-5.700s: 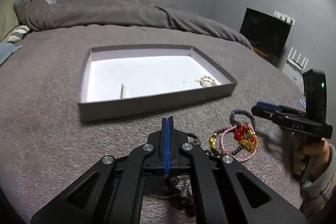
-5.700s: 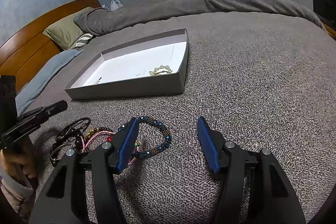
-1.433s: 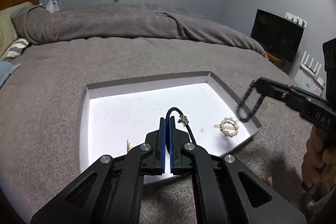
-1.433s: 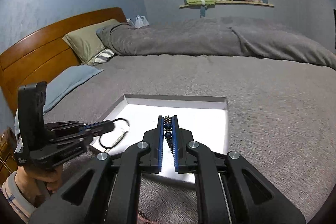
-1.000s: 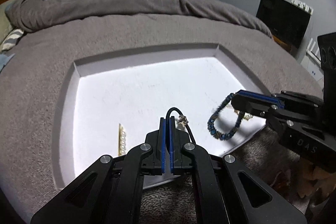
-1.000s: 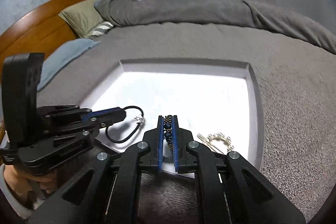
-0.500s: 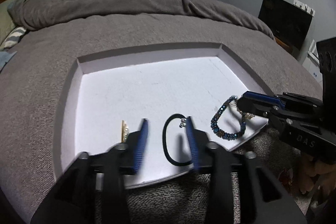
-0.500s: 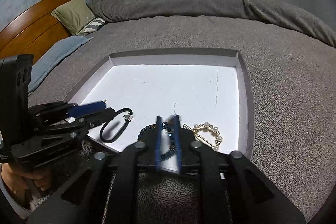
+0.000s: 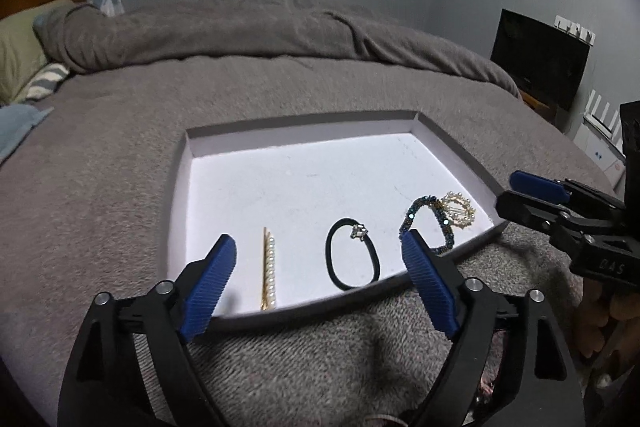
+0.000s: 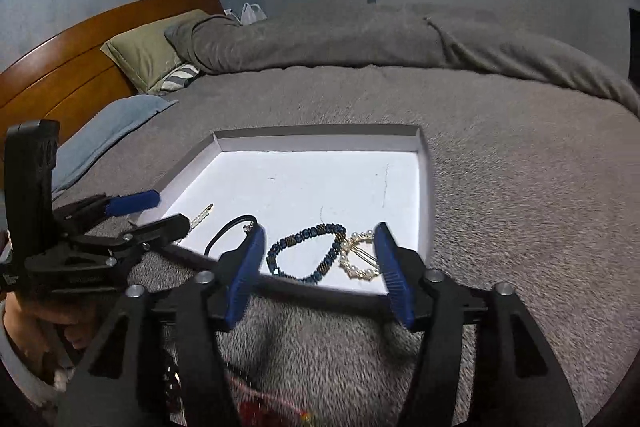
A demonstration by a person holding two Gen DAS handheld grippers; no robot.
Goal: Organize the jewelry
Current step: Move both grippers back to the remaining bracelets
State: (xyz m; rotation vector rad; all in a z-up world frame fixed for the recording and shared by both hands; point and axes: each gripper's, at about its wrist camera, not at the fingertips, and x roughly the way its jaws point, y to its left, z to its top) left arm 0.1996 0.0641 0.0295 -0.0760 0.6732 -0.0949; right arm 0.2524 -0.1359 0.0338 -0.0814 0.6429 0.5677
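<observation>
A shallow grey tray [image 9: 182,163] with a white floor sits on the bed; it also shows in the right wrist view [image 10: 425,187]. In it lie a pearl hair pin [image 9: 269,271], a black hair tie [image 9: 352,259] [image 10: 224,233], a blue beaded bracelet [image 9: 424,215] [image 10: 306,255] and a round pearl clip [image 9: 460,209] [image 10: 360,259]. My left gripper [image 9: 318,259] is open and empty above the tray's near edge. My right gripper [image 10: 318,247] is open and empty, above the bracelet and clip.
More jewelry lies on the grey blanket just below the grippers, mostly hidden [image 10: 272,407]. A rumpled duvet [image 9: 240,31], pillows [image 10: 148,55] and a wooden headboard [image 10: 60,67] lie beyond. A black TV [image 9: 540,63] stands at the right.
Both grippers opened. The left let go of the black hair tie and the right let go of the blue bracelet; both now lie in the tray. Both grippers pulled back slightly.
</observation>
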